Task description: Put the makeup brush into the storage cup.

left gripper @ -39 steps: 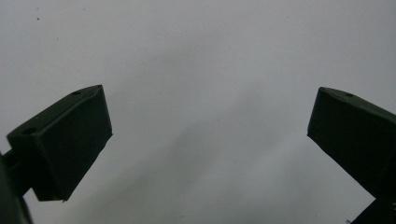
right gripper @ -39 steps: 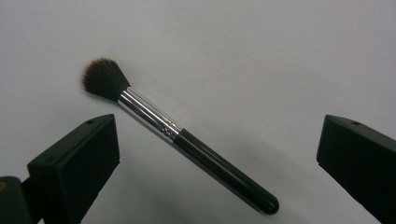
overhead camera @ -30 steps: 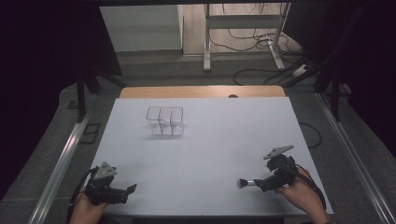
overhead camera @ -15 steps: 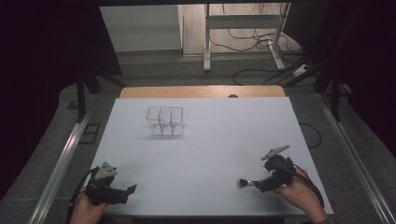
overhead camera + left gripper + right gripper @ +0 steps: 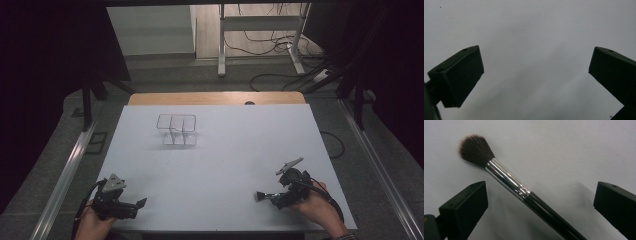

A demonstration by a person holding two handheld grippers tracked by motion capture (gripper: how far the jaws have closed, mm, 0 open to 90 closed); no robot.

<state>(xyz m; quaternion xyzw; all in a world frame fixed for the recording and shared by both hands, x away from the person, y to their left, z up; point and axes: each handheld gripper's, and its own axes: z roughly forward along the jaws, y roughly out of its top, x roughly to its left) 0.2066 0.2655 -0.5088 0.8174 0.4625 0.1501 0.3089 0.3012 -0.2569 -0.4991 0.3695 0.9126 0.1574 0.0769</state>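
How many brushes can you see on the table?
1. The makeup brush lies on the white table between the open jaws of the right gripper, near the table's front right. Its handle end runs out of sight.

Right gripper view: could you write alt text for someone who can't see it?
A makeup brush with dark bristles, a silver collar and a black handle lies slantwise on a white table, between the two wide-open black jaws of the right gripper, which do not touch it.
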